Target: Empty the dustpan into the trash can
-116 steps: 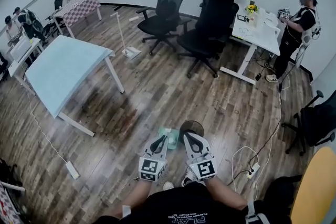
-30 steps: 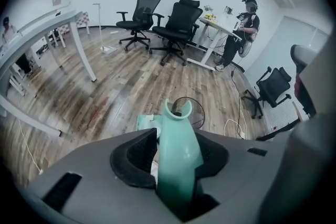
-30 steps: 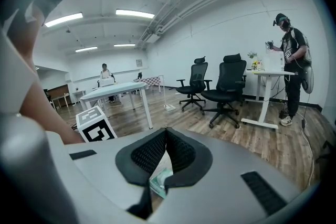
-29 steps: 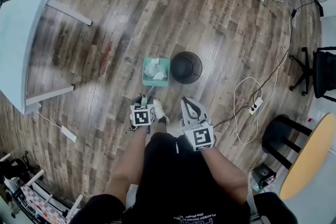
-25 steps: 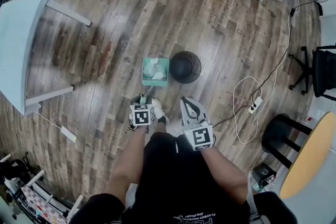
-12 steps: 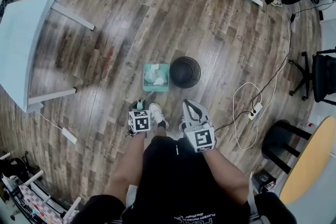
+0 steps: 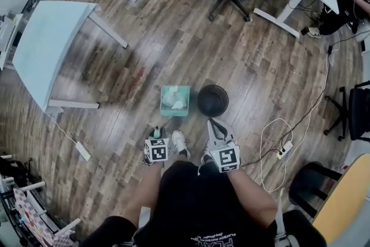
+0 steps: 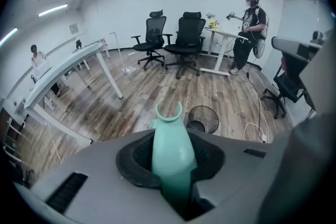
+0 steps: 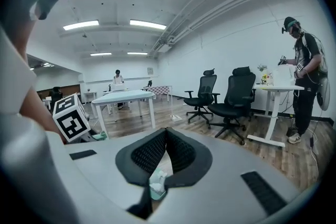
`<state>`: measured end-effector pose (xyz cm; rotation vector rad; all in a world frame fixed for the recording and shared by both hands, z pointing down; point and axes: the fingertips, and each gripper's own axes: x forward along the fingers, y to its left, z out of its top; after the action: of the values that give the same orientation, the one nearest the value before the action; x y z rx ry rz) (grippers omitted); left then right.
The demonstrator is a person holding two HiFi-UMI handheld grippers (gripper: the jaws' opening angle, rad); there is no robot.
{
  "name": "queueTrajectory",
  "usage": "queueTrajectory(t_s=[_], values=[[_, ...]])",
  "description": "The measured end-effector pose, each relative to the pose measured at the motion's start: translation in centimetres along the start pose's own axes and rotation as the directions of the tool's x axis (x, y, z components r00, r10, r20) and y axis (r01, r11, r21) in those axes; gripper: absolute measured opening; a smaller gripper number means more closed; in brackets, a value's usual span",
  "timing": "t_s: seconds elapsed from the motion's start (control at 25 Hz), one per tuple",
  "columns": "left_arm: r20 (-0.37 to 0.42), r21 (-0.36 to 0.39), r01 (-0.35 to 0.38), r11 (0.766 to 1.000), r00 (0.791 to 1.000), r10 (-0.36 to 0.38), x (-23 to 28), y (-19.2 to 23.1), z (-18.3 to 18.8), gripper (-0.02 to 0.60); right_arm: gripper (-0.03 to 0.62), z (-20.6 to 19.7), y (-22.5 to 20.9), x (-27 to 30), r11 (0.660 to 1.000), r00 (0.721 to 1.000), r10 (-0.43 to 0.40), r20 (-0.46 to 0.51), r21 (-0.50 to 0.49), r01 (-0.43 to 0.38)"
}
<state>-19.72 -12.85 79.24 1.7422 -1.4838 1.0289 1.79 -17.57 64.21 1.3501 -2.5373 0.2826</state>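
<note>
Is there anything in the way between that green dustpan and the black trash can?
Nothing visible does. The dustpan is right beside the trash can, with just a small open gap between them.

Teal dustpan (image 7: pixel 175 102) with white scraps (image 7: pixel 172 98) beside round black trash can (image 7: pixel 213 100)

Ceiling strip lights (image 9: pixel 147 23) light everything evenly; fisheye edges bend and darken.

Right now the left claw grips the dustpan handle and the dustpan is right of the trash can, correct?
No: the dustpan is left of the trash can, as the head view shows. The left claw does grip the dustpan handle.
</note>
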Motion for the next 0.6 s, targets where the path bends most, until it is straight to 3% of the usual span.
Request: queueTrajectory(t_s=[0.32, 0.6], values=[[0.124, -0.027, -0.054, 0.998, 0.991, 0.057, -6.6, -0.2, 1.7, 0.097, 0.023, 0.1, -2.3, -4.8, 1.0, 1.0, -0.011, 0.007, -0.027, 0.012], [0.237, 0.072, -0.06, 0.996, 0.971, 0.041, -12.3, 0.2, 1.3, 0.097, 0.023, -0.3, -2.0, -7.4, 0.995, 0.996, -0.09, 0.025, -0.046, 0.091]])
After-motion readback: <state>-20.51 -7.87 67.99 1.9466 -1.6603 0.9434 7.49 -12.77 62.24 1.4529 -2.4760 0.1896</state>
